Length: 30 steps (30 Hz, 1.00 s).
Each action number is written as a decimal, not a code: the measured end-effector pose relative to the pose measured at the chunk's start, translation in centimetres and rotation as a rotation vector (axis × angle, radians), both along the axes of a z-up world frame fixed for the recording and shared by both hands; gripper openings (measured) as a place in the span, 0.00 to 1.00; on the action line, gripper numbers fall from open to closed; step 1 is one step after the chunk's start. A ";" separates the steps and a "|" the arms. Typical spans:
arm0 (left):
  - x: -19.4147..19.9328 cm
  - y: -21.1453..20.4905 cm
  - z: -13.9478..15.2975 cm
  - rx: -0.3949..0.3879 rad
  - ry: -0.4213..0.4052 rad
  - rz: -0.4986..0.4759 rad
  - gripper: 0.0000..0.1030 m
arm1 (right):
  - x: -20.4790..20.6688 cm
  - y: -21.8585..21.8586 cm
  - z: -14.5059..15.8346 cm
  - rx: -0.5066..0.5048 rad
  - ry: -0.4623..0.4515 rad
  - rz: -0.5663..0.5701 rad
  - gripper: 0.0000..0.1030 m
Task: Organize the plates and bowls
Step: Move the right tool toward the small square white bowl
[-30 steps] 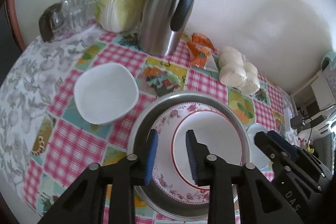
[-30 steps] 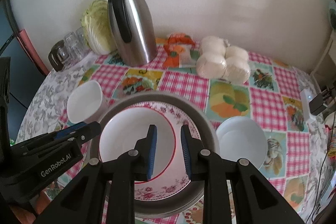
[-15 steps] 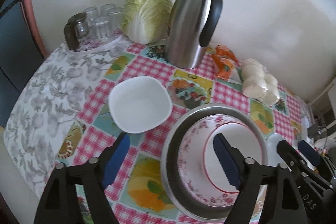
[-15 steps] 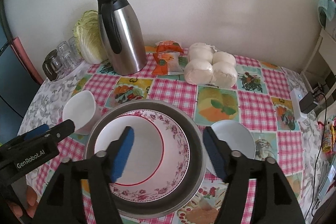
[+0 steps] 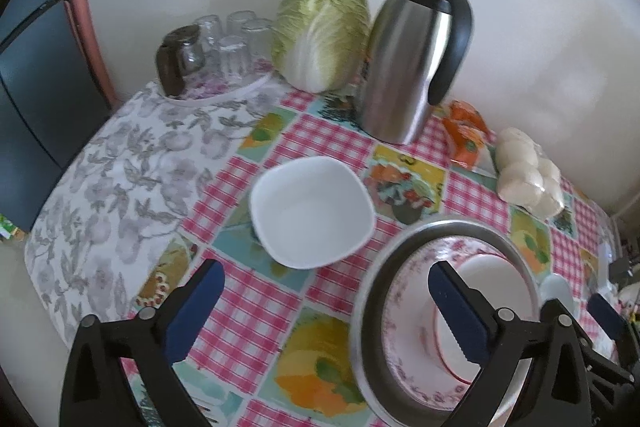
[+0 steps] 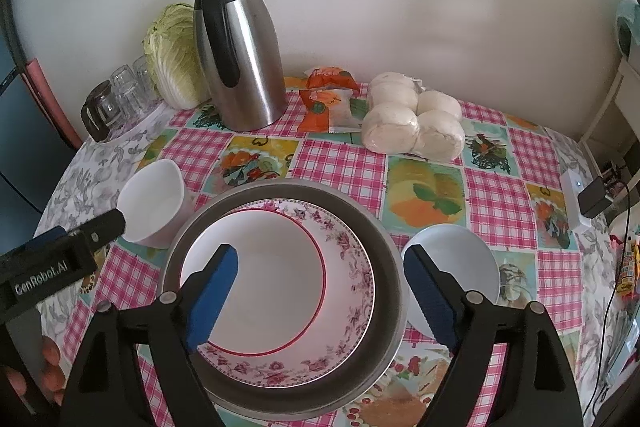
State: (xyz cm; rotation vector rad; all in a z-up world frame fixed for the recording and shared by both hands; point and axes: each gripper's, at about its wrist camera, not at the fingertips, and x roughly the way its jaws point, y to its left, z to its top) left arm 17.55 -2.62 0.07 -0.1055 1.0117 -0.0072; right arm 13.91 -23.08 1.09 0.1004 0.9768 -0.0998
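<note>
- left gripper (image 5: pixel 324 311) has its jaws opening wide, nothing between them but tablecloth. It hangs low in the left wrist frame, with the squarish white bowl (image 5: pixel 312 211) just above the gap. If it drops in too far toward frame left, one finger could clip the rim and shove that light bowl toward the thermos (image 5: pixel 412 55).
- right gripper (image 6: pixel 320 295) is opening too, empty, spread over the stack at bottom centre of the right wrist frame: red-rimmed bowl (image 6: pixel 260 279) in the floral plate (image 6: pixel 352 291), inside the metal basin (image 6: pixel 384 235). The inner bowl sits off-centre toward frame left, so the next piece could land crooked and rock.
- round white bowl (image 6: pixel 456 267) sits right beside the basin at lower right. A blind reach might knock it against the metal.
- Glazed rims are slick, so I'd guess a shallow pinch slips.
- Glasses (image 5: pixel 236 43) at upper left are well clear.
</note>
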 end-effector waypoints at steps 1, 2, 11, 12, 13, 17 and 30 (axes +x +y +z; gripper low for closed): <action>0.0 0.2 0.0 0.008 -0.005 0.006 1.00 | 0.0 0.1 -0.1 0.000 0.000 0.000 0.90; 0.1 0.5 0.1 0.019 -0.014 0.014 1.00 | 0.1 0.1 -0.2 -0.002 -0.001 -0.001 0.92; 0.8 3.6 0.3 0.035 -0.043 0.084 1.00 | -0.1 1.2 0.3 0.007 -0.033 0.007 0.92; 0.9 4.0 0.3 0.038 -0.043 0.091 1.00 | -0.1 1.3 0.4 0.007 -0.038 0.003 0.92; 1.0 4.3 0.2 0.042 -0.044 0.099 1.00 | -0.1 1.4 0.5 0.008 -0.044 -0.002 0.92; 1.4 5.5 0.3 0.050 -0.051 0.121 1.00 | -0.1 1.6 0.8 0.028 -0.071 -0.022 0.92; 2.9 8.4 -0.7 -0.050 -0.065 0.158 1.00 | 0.5 3.4 1.5 0.077 -0.138 -0.047 0.92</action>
